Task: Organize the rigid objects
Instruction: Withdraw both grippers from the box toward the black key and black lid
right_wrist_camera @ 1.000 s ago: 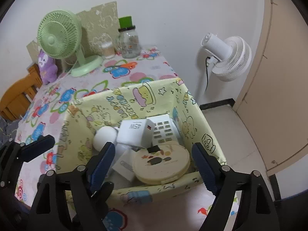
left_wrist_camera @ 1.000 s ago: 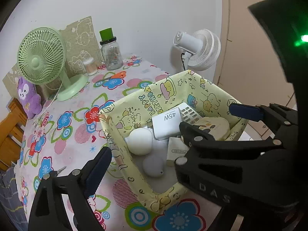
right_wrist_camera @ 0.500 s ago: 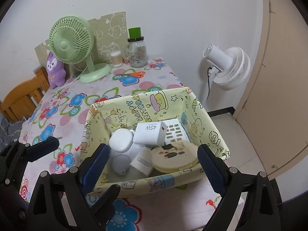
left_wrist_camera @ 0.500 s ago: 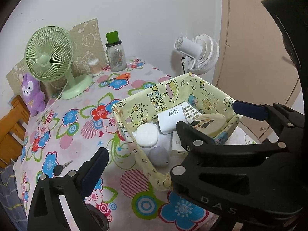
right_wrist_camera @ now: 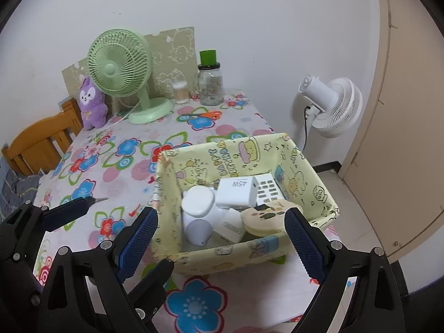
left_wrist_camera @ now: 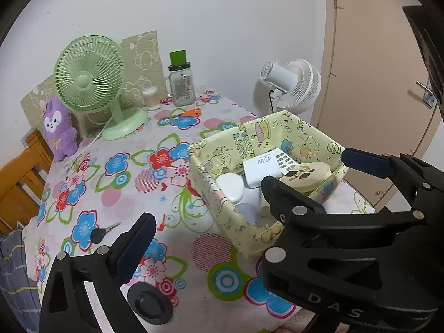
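Observation:
A yellow cartoon-print fabric basket (right_wrist_camera: 305, 174) (left_wrist_camera: 249, 144) stands at the table's near right corner. Inside lie a white 45W charger (right_wrist_camera: 236, 191) (left_wrist_camera: 262, 163), a white multi-port adapter (right_wrist_camera: 266, 190), a round cream compact (right_wrist_camera: 263, 217) (left_wrist_camera: 308, 174), a white oval case (right_wrist_camera: 197, 201) (left_wrist_camera: 230, 184) and a small white plug (right_wrist_camera: 230, 224). My right gripper (right_wrist_camera: 219, 238) is open and empty, held back in front of the basket. My left gripper (left_wrist_camera: 249, 191) is open and empty, above the table left of the basket. A key with a black head (left_wrist_camera: 101, 233) lies on the cloth at the left.
At the back of the flowered tablecloth (right_wrist_camera: 125, 149) stand a green desk fan (right_wrist_camera: 122, 72), a purple plush (right_wrist_camera: 91, 102), a glass jar with a green lid (right_wrist_camera: 211, 83), a small cotton-swab jar (right_wrist_camera: 180, 91) and orange scissors (right_wrist_camera: 205, 115). A white fan (right_wrist_camera: 330, 105) and a door are at the right.
Both grippers have drawn back and up from the basket, so it looks smaller and more of the table shows. The basket's contents have not moved.

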